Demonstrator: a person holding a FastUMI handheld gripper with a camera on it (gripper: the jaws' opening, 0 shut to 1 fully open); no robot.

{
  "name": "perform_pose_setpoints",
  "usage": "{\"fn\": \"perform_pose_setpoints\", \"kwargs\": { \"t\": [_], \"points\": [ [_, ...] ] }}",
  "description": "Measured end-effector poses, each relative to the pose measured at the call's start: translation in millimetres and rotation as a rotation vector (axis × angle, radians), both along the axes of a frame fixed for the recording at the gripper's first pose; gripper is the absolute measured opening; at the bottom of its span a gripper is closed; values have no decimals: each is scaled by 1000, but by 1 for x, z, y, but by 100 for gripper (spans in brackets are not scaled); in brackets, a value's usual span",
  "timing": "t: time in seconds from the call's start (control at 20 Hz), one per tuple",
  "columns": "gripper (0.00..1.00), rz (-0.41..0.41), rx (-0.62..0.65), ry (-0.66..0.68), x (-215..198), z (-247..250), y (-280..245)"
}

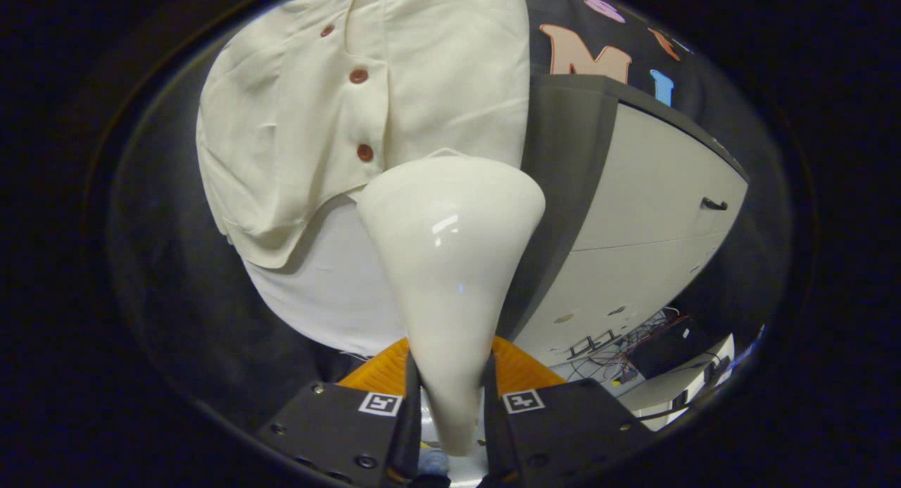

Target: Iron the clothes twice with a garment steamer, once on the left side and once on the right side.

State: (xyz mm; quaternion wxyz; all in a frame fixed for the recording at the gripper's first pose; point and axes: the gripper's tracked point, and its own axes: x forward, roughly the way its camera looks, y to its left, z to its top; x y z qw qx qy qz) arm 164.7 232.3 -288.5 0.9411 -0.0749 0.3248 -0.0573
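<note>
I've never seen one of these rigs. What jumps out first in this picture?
A glossy cream garment steamer stands clamped between the gripper fingers, its wide head flaring upward. Just beyond it hangs a cream shirt with reddish-brown buttons, and beside the shirt stands a pale cabinet.

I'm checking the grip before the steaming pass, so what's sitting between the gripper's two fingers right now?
The gripper view shows the garment steamer between the two fingers of the gripper, which press on its narrow neck from both sides. Its wide head reaches the cream shirt ahead.
</note>
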Motion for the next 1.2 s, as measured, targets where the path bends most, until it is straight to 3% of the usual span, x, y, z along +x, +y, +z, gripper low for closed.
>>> {"fn": "perform_pose_setpoints", "kwargs": {
  "t": [0.7,1.2],
  "points": [
    [37,34,35,-101,-78,77,0],
    [37,56,28,-372,-125,200,-5]
  ]
}}
